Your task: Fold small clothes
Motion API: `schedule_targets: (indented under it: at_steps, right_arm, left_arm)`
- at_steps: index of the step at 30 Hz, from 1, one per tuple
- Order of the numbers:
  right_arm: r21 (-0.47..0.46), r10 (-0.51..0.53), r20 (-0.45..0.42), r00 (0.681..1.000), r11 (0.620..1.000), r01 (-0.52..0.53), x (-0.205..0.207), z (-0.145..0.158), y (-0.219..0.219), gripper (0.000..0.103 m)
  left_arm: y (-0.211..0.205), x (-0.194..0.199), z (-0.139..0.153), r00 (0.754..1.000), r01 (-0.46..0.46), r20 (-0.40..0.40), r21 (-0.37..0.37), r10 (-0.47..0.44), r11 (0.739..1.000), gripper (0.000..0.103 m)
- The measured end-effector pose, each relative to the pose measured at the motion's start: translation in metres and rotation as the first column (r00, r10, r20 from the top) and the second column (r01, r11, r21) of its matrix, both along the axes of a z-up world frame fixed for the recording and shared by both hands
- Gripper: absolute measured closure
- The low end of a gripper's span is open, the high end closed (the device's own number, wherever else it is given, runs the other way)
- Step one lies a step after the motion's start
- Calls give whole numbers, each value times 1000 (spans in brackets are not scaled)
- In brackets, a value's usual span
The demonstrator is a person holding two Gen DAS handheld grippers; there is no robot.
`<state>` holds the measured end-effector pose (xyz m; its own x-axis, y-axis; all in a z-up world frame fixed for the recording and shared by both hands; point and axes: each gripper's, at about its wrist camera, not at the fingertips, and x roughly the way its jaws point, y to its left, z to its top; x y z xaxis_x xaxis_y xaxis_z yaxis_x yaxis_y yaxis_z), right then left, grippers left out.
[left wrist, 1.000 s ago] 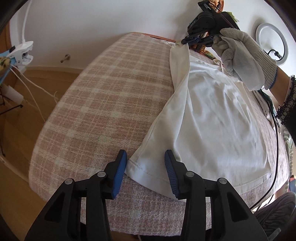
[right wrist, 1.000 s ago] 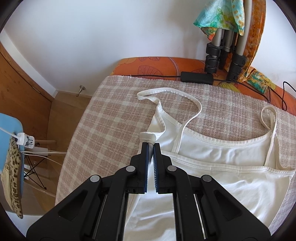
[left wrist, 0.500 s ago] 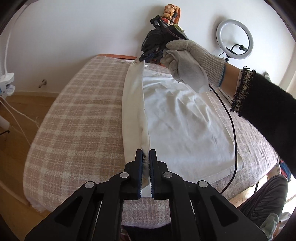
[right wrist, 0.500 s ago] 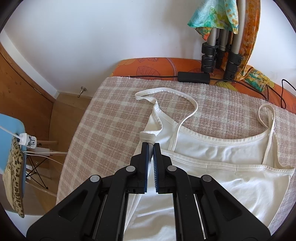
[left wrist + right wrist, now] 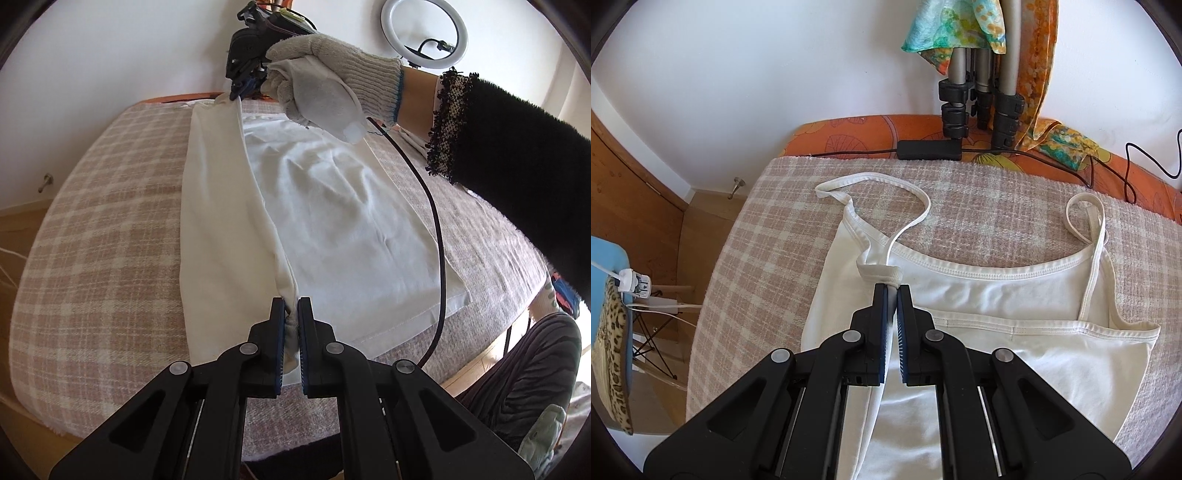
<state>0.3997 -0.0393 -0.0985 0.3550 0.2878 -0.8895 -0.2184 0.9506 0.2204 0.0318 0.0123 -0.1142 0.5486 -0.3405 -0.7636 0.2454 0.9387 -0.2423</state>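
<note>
- The white camisole (image 5: 343,221) lies spread on the plaid-covered counter (image 5: 110,221); in the right wrist view its two thin straps (image 5: 908,206) trail toward 12 o'clock, near an orange cushion (image 5: 849,136) and a black cable (image 5: 849,151).
- The left gripper (image 5: 291,325) has its fingers closed on the hem corner at the 6 o'clock end of the garment, with a bunch of cloth pinched between the blue pads.
- The right gripper (image 5: 892,291) is clamped on the armhole edge just below the left strap's root; in the left wrist view the gloved hand (image 5: 325,77) holds it at 12 o'clock.
- Between the two grips one long side edge is raised off the counter into a taut ridge, with a strip of cloth sloping down from it toward 9 o'clock.
- Handling, as a judgement: the fabric looks thin, light and limp, probably a stretchy knit. It will sag wherever it is not held and will show creases, as the rumpled middle panel does.
- Seamed edges such as the hem and armhole binding look like the firmest holds; the straps are loose and could snag or fold under.
- Both ends likely need to travel together, so the fold line stays straight.
</note>
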Motion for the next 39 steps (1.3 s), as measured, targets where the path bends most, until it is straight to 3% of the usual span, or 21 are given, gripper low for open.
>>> schedule_targets:
  at_steps: [11,13,16,18,29,35,39]
  right_arm:
    - [-9,-16,-43,999,1000,16,1,-23,-16,97]
    - [-6,-21,-50,999,1000,21,0,-21,-18,95]
    - [15,-26,-36,999,1000,27,-5,-13,-24,80]
    - [36,-32,-13,999,999,32,-11,-4,-30,59]
    - [90,-25,116,993,996,15,-74,63,-93,58]
    - [120,-87,179,980,991,66,-111,84,-149,58]
    - [193,-142,170,975,975,108,-132,83,-197,54]
  left_arm:
    - [-9,0,-7,999,29,-34,17,-28,999,98]
    - [-9,2,-8,998,35,-61,3,-35,999,93]
    - [-7,0,-6,996,37,-83,-44,-41,998,89]
    - [-8,-3,-1,996,44,-74,-50,-48,998,89]
    - [-12,-14,32,998,35,53,-63,-32,997,89]
    - [-36,-19,38,992,90,97,-43,-85,995,89]
    - [-63,-18,38,984,146,110,-42,-141,988,89]
